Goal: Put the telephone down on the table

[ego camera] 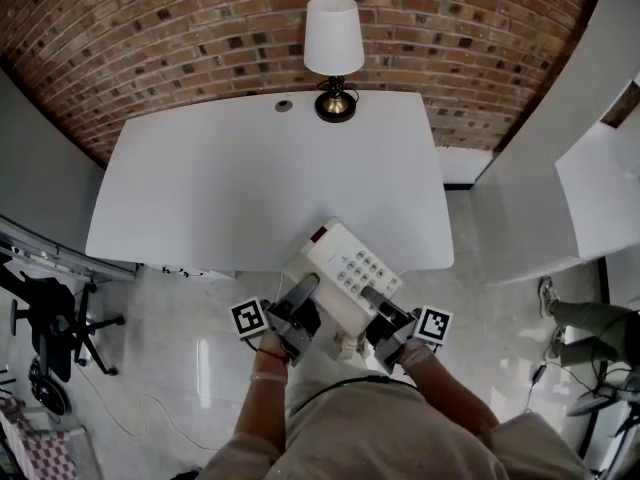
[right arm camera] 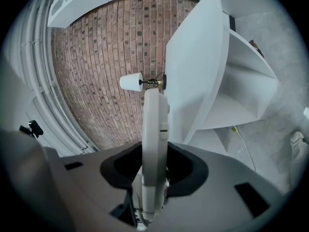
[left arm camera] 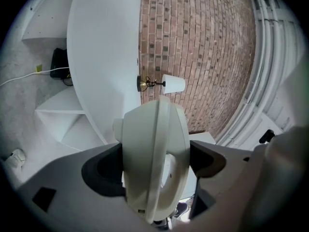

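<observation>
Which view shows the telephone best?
The head view: the telephone shows its keypad face, at the table near edge. Each gripper view shows only a clamped part of it, edge-on.

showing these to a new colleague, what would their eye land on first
The cream telephone stands out first, held at the near edge of the white table, with the left gripper and the right gripper each shut on one side of it. Next comes the white-shaded lamp at the table's far edge, against the brick wall.
</observation>
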A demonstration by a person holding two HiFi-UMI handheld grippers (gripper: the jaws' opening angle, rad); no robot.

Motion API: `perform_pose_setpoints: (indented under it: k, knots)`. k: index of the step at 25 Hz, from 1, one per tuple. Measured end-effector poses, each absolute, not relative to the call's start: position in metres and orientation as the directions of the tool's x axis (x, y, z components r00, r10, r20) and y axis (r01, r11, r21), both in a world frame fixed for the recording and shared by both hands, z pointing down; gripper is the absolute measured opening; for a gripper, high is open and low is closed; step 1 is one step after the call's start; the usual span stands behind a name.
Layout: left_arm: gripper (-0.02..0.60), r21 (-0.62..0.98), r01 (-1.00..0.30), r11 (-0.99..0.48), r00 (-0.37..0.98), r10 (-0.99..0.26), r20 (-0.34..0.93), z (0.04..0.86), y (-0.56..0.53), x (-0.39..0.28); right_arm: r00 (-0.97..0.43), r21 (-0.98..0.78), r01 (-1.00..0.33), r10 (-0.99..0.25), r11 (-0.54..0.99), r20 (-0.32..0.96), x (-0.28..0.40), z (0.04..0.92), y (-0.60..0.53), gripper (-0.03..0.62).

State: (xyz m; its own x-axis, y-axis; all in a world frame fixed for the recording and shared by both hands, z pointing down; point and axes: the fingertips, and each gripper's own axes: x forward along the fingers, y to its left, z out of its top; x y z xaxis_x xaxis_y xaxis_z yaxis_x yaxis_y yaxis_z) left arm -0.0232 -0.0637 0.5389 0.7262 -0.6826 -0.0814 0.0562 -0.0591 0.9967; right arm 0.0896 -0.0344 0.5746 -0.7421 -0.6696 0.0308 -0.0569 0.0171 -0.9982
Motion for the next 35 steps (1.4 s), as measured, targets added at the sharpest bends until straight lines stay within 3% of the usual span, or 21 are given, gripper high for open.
perform_pose_setpoints:
  k: [35]
  knots:
    - [0.402, 0.997, 0.075, 0.036, 0.785, -0.619, -0.037, 0.573, -0.268, -0.076, -0.626, -0.993, -0.071, -0.771, -0.091, 0.116, 0.034, 0.599, -0.223, 0.144]
